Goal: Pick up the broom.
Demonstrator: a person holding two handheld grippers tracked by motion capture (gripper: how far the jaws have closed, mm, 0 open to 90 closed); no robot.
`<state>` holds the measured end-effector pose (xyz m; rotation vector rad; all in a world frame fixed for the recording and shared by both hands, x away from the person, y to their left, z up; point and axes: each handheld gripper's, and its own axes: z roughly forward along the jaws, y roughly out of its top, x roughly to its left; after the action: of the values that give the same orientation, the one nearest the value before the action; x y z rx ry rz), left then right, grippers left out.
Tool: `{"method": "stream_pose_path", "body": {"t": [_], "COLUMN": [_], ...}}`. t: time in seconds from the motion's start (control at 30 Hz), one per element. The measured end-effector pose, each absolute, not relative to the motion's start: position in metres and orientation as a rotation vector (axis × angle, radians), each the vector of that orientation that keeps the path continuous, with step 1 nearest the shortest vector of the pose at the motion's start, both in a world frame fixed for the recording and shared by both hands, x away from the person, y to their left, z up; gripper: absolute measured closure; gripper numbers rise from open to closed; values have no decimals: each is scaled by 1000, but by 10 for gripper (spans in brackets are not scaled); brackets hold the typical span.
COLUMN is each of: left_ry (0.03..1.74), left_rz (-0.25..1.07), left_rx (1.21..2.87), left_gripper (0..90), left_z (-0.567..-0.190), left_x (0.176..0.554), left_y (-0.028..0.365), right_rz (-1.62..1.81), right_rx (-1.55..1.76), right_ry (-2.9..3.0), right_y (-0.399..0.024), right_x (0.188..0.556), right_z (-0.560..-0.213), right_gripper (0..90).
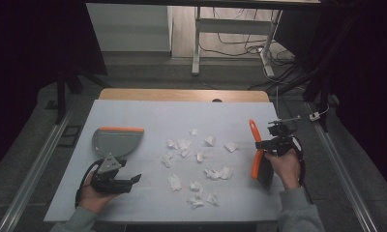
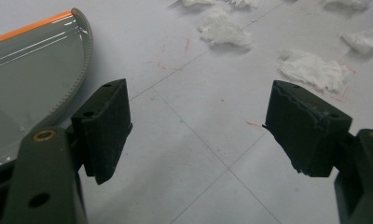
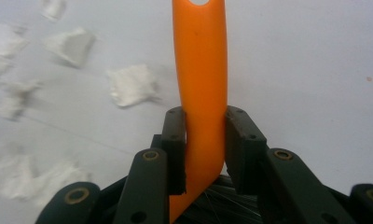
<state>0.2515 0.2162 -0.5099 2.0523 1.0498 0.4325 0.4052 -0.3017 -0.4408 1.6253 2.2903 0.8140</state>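
Holding the orange-handled brush [image 1: 256,151] at the right of the high view, the right gripper [image 1: 268,143] has its jaws pressed on the handle, with the bristles down near the table [image 1: 148,113]. The handle looks stiff and smooth, so a grip low on it, close to the bristles, seems safest. The left gripper [image 1: 115,181] at lower left is spread wide and empty, just beside the grey dustpan [image 1: 115,141]. Crumpled paper scraps [image 1: 194,162] lie in the middle; they are probably very light and soft.

Lab or test room: white-covered table [image 1: 133,116], cables on floor [image 1: 240,48], dark curtains [image 1: 32,58].
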Motion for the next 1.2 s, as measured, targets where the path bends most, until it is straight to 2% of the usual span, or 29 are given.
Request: {"method": "stream_pose_path", "body": {"t": [0.47,0.87,1.2], "left_ry": [1016,916,782], "left_rz": [444,434,375], "left_rx": [2039,2048,2061], "left_gripper": [234,234,226], "left_z": [-500,-483,-467], "left_x": [253,261,273], "left_y": [204,160,105], "right_rz": [1186,1405,1502], "right_rx": [1563,1484,1413], "right_ry": [2235,2225,2226], "right_y": [-303,-295,-274], "right_x": [390,384,381], "right_z": [-410,-400,-391], "right_gripper": [713,713,713]}}
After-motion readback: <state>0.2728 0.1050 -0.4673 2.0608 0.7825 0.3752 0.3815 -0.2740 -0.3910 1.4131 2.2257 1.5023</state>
